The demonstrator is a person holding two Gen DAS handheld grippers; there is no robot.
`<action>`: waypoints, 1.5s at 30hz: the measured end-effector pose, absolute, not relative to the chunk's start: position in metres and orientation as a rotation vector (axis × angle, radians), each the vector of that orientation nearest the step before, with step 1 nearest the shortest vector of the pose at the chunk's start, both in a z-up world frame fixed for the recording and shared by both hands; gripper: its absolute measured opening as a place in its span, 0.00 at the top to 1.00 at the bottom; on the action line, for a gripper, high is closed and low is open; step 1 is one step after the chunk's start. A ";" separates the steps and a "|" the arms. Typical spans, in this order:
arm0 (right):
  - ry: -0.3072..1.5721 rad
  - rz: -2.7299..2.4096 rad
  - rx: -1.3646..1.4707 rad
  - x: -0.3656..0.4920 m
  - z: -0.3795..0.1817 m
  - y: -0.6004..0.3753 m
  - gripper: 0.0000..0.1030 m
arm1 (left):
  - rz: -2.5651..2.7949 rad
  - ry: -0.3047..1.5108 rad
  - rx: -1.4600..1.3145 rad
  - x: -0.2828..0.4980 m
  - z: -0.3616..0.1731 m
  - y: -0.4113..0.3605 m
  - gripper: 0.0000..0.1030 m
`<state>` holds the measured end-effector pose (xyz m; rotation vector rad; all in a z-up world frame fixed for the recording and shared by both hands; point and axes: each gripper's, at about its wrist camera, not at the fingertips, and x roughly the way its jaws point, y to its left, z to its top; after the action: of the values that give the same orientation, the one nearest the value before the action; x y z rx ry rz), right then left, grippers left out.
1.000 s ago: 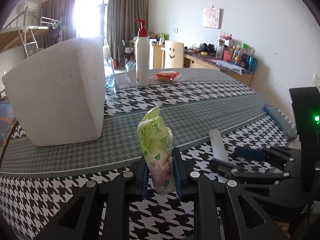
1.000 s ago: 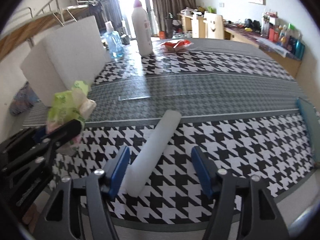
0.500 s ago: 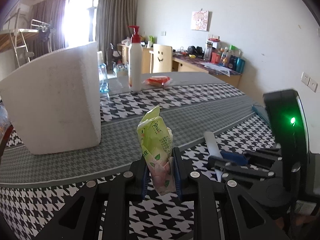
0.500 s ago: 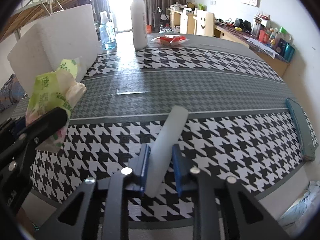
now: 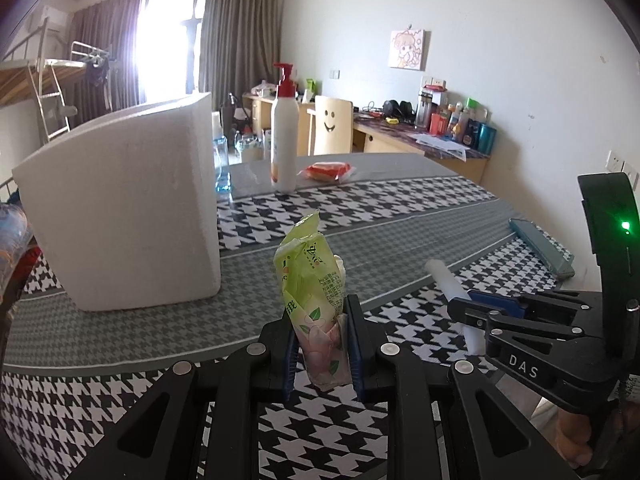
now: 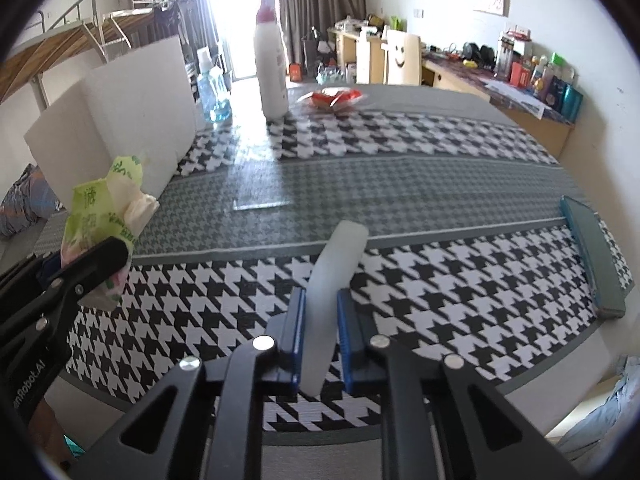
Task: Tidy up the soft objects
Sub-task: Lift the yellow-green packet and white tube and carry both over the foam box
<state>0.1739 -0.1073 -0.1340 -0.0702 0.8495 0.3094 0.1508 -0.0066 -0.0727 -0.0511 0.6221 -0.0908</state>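
Observation:
My left gripper point(image 5: 320, 344) is shut on a green tissue pack point(image 5: 310, 276) and holds it upright above the checked tablecloth; the pack also shows in the right wrist view point(image 6: 106, 216). My right gripper point(image 6: 320, 336) is shut on a white foam cylinder point(image 6: 334, 276) and holds it lifted off the cloth; the cylinder shows in the left wrist view point(image 5: 450, 288) to the right of the pack. A large white foam block point(image 5: 124, 204) stands on the table to the left, also in the right wrist view point(image 6: 120, 120).
A white pump bottle point(image 5: 284, 140), a blue bottle point(image 6: 212, 96) and a red packet point(image 5: 328, 170) stand at the far side. A teal flat case point(image 6: 596, 264) lies near the right table edge. A desk and chair stand beyond the table.
My right gripper closed on the white foam cylinder and lifted it off the cloth. My left gripper rose slightly, still holding the tissue pack.

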 end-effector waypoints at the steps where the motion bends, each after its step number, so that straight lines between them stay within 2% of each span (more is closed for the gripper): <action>1: 0.844 0.317 -0.064 0.173 -0.132 -0.109 0.82 | -0.093 0.619 -0.050 0.151 -0.072 -0.007 0.78; 45: 0.655 0.363 -0.045 0.173 -0.070 -0.118 0.81 | -0.064 0.503 -0.009 0.165 -0.022 -0.002 0.78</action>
<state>0.1733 -0.1182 -0.0704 -0.0450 0.6546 0.3627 0.1653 -0.0019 -0.0224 -0.0093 0.5031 -0.0637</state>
